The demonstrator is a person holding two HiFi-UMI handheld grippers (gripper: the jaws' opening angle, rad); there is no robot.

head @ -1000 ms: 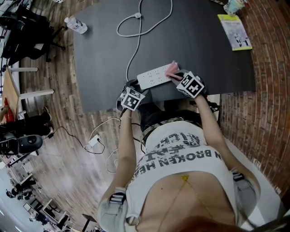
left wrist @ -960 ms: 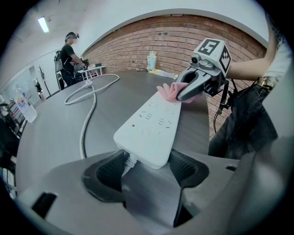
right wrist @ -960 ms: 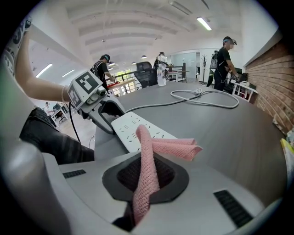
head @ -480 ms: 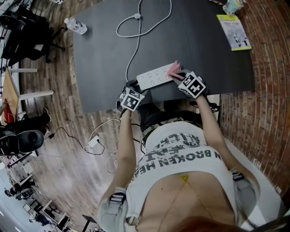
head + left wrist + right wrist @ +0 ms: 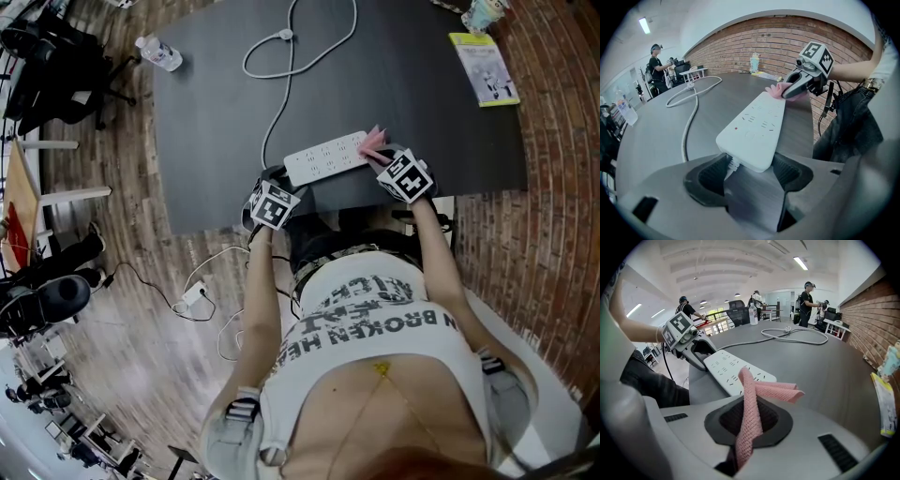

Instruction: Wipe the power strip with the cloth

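Pink mesh cloth (image 5: 751,401) is clenched in the right tool (image 5: 749,423). One strip of it runs up through the closed jaws, and the free end folds forward and to the right. In the head view the cloth (image 5: 373,143) sits at the right-hand end of the white power strip (image 5: 325,157), with the right tool (image 5: 382,157) just behind it. Whether the fabric presses on the strip's top or only hangs at its end, I cannot tell.

The left tool (image 5: 750,173) is clamped on the cord end of the power strip (image 5: 752,126), a jaw pad on each side of the housing. The cable stub exits next to the left pad. In the head view the left tool (image 5: 279,178) is at the near edge of the surface (image 5: 403,94).

The power strip lies flat close to the near edge, roughly mid-width, angled slightly with its right end farther from the edge. Socket face is up.

White cable (image 5: 288,80) runs from the strip toward the far edge and loops there.

A water bottle (image 5: 157,52) lies just off the far-left corner. A booklet (image 5: 485,66) is at the far-right corner. Both are well apart from the strip.
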